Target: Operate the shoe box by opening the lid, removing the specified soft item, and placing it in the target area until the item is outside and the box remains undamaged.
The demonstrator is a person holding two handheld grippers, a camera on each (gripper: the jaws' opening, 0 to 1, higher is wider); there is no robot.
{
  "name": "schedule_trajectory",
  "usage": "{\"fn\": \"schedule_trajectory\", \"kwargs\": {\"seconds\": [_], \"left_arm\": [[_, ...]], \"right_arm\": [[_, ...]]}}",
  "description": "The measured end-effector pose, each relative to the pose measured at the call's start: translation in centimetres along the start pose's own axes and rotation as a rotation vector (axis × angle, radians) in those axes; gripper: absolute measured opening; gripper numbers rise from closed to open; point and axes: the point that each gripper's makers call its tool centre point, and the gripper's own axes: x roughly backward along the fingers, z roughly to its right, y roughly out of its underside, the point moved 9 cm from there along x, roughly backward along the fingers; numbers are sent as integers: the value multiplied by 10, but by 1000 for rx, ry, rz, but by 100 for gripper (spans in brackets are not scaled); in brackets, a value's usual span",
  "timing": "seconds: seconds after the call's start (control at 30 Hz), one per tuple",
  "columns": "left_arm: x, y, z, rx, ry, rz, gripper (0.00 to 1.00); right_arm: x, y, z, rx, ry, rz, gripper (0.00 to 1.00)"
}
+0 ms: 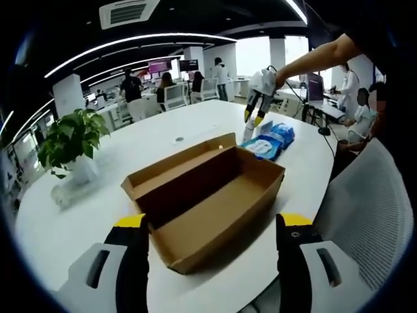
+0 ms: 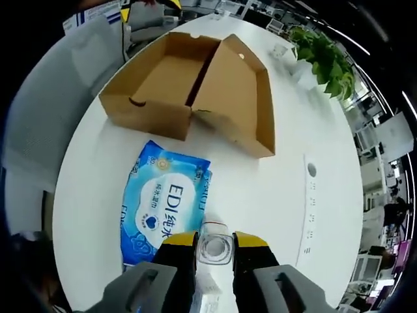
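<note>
Looking down the right claw [image 2: 215, 238]: its jaws stand close on either side of a small clear pot [image 2: 215, 251]. It's touching or nearly so, and I cannot tell whether it is truly pinched.

The pack [image 2: 166, 202], blue, soft and flat, lies on the table [image 2: 287, 189] just left of that claw's left jaw. It's outside the box [image 2: 156, 81] and a short way from the box's near wall. In this view its long axis runs roughly away from the claw towards the box, a touch slanted. The box is open with its lid [image 2: 238, 91] folded back, and the tray looks empty.

From the other side, the left claw [image 1: 214, 222] is spread wide and holds nothing. Its jaws flank the near end of the box, with no sign of contact that I can make out. The box's long axis leads away from this claw. Past its far end lies the pack, with the right claw hanging over that spot, tips pointing down.

So here is the relation that matters. The pack is right beside the right claw and the whole length of the box away from the left, which makes the right claw the nearer by far.

My read is that the lid and removal steps are done, and what remains is settling the pack where it belongs. To take the pack, the right claw would need to shift sideways to its left and close across the short width. The clear pot between the jaws is in the way of that.
</note>
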Motion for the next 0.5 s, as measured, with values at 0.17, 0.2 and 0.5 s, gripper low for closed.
{"fn": "schedule_trajectory", "kwargs": {"seconds": [0.17,0.2,0.5], "left_arm": [[-1,2,-2,7,-3,-4,81],[-1,2,-2,7,-4,-5,81],[-1,5,-6,20,-15,-9,80]], "right_arm": [[-1,-1,5,-2,-18,6,17],[-1,-1,6,-4,-18,4,17],[-1,1,13,-20,-34,2,17]]}}
